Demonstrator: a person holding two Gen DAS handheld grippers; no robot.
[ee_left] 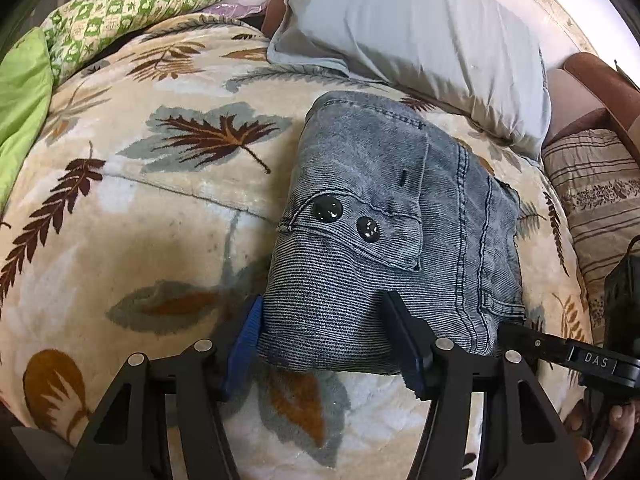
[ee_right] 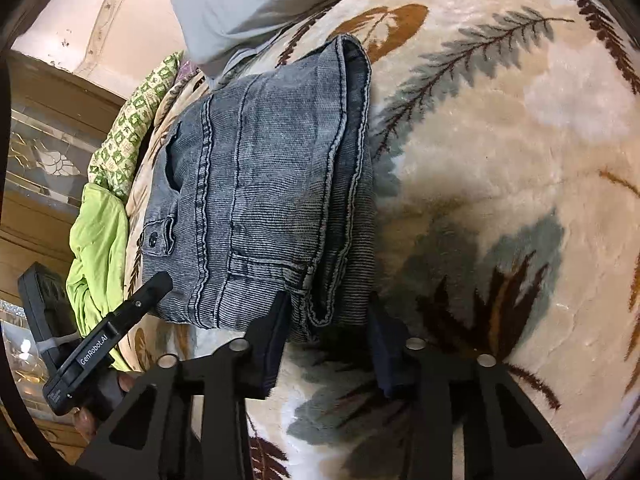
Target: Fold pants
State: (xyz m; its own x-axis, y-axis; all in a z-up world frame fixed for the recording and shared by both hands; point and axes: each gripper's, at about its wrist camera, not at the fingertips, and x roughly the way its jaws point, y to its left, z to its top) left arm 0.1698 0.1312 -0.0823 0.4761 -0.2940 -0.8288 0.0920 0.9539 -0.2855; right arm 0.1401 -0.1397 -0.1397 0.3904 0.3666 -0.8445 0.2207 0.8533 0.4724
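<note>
Grey-blue denim pants point(ee_left: 384, 236) lie folded into a compact bundle on a leaf-patterned blanket point(ee_left: 140, 208); a pocket flap with two black buttons point(ee_left: 348, 218) faces up. My left gripper point(ee_left: 326, 336) is open, its fingers straddling the bundle's near edge. In the right wrist view the same pants point(ee_right: 264, 184) show stacked layers and seams. My right gripper point(ee_right: 328, 332) is open, its fingers on either side of the bundle's near corner. The left gripper's finger point(ee_right: 148, 292) touches the bundle's left side there.
A grey pillow point(ee_left: 412, 36) lies behind the pants. Green patterned cloth point(ee_left: 120, 12) and a lime cloth point(ee_left: 20, 92) lie at the left. A striped cushion point(ee_left: 596, 184) sits at the right. A wooden cabinet point(ee_right: 40, 120) stands beyond the bed.
</note>
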